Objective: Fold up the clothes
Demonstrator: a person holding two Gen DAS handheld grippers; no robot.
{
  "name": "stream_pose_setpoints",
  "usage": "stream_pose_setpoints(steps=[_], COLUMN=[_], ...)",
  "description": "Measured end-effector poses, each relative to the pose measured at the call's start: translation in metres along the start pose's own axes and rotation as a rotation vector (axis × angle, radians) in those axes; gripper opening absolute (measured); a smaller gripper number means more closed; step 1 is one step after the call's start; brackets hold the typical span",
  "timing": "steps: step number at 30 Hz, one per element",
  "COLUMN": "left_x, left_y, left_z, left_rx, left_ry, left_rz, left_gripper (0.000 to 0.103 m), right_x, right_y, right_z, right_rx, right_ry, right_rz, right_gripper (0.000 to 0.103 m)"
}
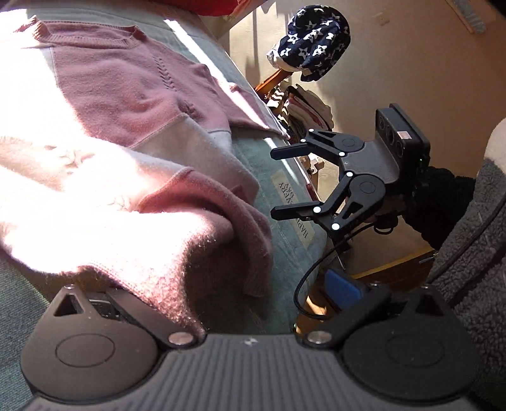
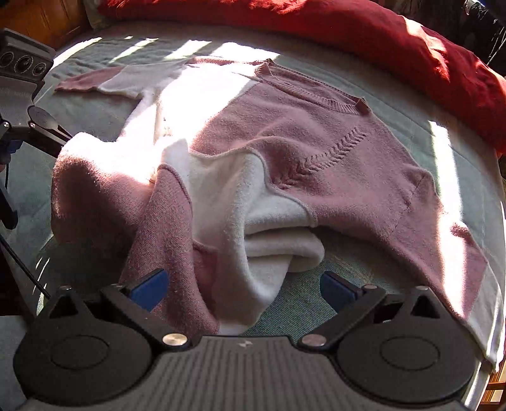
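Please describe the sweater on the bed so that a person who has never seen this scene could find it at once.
Find the grey-green bed cover with the red blanket along its far edge. The sweater lies spread in the middle, its near hem bunched before the right gripper. It alone is knitted in dusty pink and white blocks, with a ribbed neckline.

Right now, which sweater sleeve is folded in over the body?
The sleeve nearest the right claw, bunched across the sweater front. The other sleeve lies flat, stretched out toward the far left.

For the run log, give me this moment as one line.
pink sweater part-folded on bed | right gripper open | left gripper open
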State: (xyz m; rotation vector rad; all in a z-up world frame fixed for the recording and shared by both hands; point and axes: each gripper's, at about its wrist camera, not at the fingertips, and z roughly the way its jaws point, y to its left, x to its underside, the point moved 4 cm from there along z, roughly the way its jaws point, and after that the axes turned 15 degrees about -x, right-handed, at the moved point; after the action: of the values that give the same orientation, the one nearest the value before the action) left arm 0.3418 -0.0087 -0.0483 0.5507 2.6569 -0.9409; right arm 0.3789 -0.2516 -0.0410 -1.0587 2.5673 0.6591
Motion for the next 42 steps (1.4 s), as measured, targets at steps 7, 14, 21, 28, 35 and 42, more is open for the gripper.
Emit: stream_pose_setpoints(steps=[7, 14, 21, 28, 35, 42], left_x=[-0.003, 0.013, 0.024, 0.03, 0.036, 0.041], left_y=[0.026, 0.02, 0.005, 0.006, 0.004, -0.013], left_z=[0.029, 0.031, 0.031, 0.045, 0.037, 0.02], left_rx=[-0.106, -0.232, -0.381, -0.484, -0.594, -0.595], left_ry=[-0.105, -0.212, -0.173, -0.183, -0.196, -0.207], left_rz=[-0.2, -0.35, -0.262, -0.147, -0.246, -0.288], left_gripper=[0.101, 0.068, 0.068, 0.088, 0.096, 0.051], right_x=[0.022, 0.04, 0.051, 0.058, 0.063, 0.066], right_y=[-0.006, -0.019, -0.029, -0.033, -0.04, -0.045], right_z=[0.008, 0.01, 0.015, 0.027, 0.029, 0.031], right_rx=[-0.101, -0.097, -0.135, -0.153, -0.177, -0.204], right_ry=[0.009, 0.008, -0.018, -0.007, -0.012, -0.023], right_rz=[0.157, 0.249, 0.332, 0.344, 0.361, 0.359], right_gripper=[0.103, 0.103, 0.103, 0.103, 0.103, 0.103])
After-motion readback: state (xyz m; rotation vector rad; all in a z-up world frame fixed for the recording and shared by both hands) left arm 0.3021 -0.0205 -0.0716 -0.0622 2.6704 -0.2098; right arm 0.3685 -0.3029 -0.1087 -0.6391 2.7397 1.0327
